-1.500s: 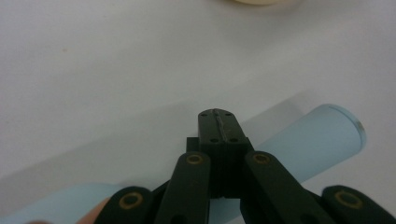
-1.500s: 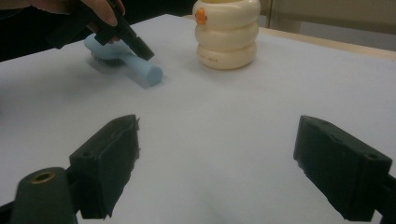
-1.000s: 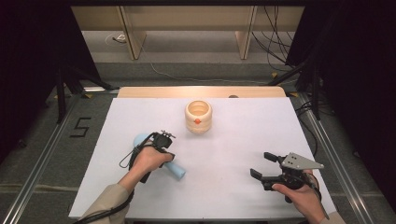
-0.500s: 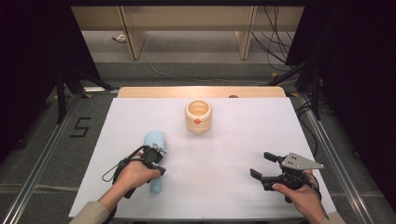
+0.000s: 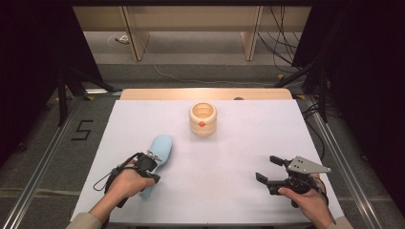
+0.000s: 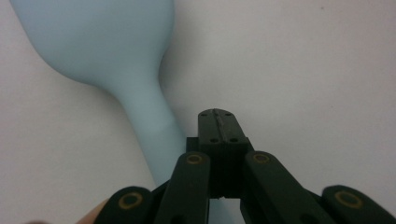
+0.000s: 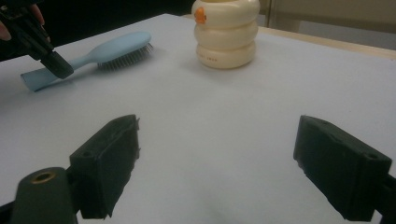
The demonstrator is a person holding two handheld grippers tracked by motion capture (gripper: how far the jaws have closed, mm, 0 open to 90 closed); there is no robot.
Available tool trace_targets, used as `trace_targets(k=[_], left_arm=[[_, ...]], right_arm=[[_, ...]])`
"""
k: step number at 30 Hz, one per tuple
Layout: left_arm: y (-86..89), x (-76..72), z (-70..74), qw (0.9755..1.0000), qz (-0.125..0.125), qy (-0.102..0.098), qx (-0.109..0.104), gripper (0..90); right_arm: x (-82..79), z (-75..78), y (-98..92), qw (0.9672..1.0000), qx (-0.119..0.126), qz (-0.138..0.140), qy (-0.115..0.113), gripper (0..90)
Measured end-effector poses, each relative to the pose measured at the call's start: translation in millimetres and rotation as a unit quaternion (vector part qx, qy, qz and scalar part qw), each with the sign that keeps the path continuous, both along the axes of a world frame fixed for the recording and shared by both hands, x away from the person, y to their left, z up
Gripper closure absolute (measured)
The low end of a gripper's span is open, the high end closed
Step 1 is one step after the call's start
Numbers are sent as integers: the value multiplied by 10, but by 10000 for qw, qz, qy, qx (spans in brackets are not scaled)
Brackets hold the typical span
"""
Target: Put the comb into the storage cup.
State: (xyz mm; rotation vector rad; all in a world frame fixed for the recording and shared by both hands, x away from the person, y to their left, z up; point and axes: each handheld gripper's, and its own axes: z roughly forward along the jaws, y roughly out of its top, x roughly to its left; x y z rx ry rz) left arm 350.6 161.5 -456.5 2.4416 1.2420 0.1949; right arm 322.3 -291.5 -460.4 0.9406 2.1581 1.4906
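Hairbrush [image 5: 159,151], pale blue, lies bristles down on the white table [image 5: 229,191] at its left side, with its handle toward the person. Left gripper [image 6: 218,122] has its two jaws pressed flat together with nothing between them, the tip just beside the brush handle, at or just above it. Right gripper [image 5: 267,168] rests at the table's right, well apart from the brush, jaws spread wide and empty. Behind, mid-table, stands a cream ringed pot [image 5: 203,119].
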Motion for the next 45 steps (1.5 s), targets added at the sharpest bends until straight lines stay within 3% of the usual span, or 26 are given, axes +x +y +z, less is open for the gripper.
trace_targets(k=[14,19,23,26,27,28,29,30,31,32,33,37,38,39,43,45], left_arm=[[112,-13,-4,9997,83,-83,226,898],[125,-29,2,9996,55,-121,232,894],[131,-59,24,9997,6,-227,118,841],[149,-94,80,9990,-81,-433,-108,722],[153,-110,100,9986,-113,-481,-207,722],[157,-123,118,9978,-192,-552,-323,676],[155,-139,129,9965,-222,-668,-445,529],[154,-151,139,9948,-294,-798,-558,529],[154,-164,155,9935,-386,-898,-587,450],[153,-178,169,9927,-396,-965,-601,292],[156,-188,184,9925,-362,-997,-612,292],[199,-204,231,9906,-164,-1216,-605,127],[214,-200,229,9899,-116,-1286,-578,45],[231,-194,224,9895,-85,-1336,-546,8],[292,-175,206,9875,27,-1502,-487,0],[316,-159,200,9879,55,-1491,-430,0]], right_arm=[[-1,2,0,10000,-1,7,-3,152],[-1,1,2,10000,-10,16,-16,153],[-1,4,-3,10000,-11,11,-24,152],[-1,3,-5,10000,-10,2,-26,152],[-1,3,-5,10000,-10,2,-26,152],[0,3,-5,10000,-9,1,-34,152],[0,5,-6,10000,-9,-4,-34,152],[0,5,-6,10000,-9,-4,-34,152],[1,4,-6,10000,-6,-3,-41,152],[0,6,-6,10000,-5,-6,-40,152],[-3,8,-6,10000,-5,-9,-31,152],[-5,12,-8,10000,2,-10,-46,152],[-6,15,-10,10000,6,-14,-58,152],[-6,16,-10,10000,10,-16,-66,152],[-7,16,-11,10000,9,-24,-65,152],[-6,16,-9,10000,2,-26,-68,152]])
